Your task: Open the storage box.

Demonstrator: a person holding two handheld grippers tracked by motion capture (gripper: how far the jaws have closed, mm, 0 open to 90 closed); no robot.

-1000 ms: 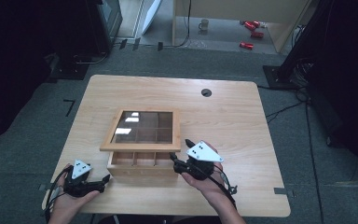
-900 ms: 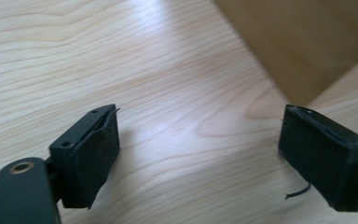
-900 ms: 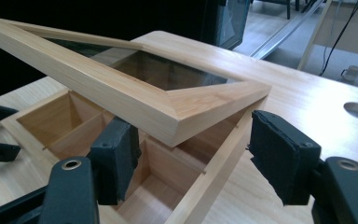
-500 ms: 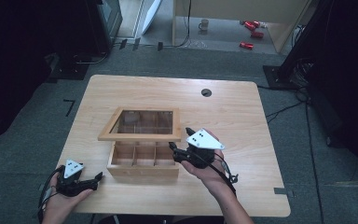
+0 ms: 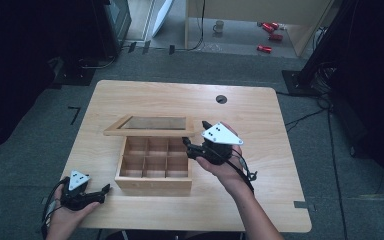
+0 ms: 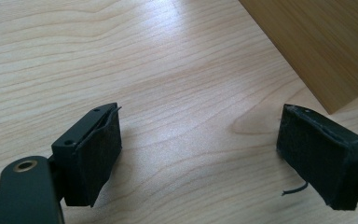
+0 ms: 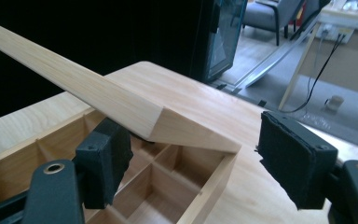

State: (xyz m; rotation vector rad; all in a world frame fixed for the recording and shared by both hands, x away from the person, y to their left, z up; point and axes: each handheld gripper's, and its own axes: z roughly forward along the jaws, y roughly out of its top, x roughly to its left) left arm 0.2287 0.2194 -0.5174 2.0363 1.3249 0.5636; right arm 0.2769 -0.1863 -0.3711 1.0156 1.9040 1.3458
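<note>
Box (image 5: pixel 155 162) sits mid-table (image 5: pixel 260 110) in the high view, its lid (image 5: pixel 150 125) raised at the far edge. Right gripper (image 5: pixel 192 142) is at the lid's right corner; left gripper (image 5: pixel 102 192) rests at lower left, near the box's front corner.

Left gripper view adds that its jaws stand wide apart over bare table (image 6: pixel 168 70), nothing between; the box wall (image 6: pixel 326 42) fills the upper right.

Right gripper view shows the lid (image 7: pixel 121 102) tilted over the compartments (image 7: pixel 168 182), its corner between jaws that have just been opening, one pad (image 7: pixel 105 161) under it, the other clear.
</note>
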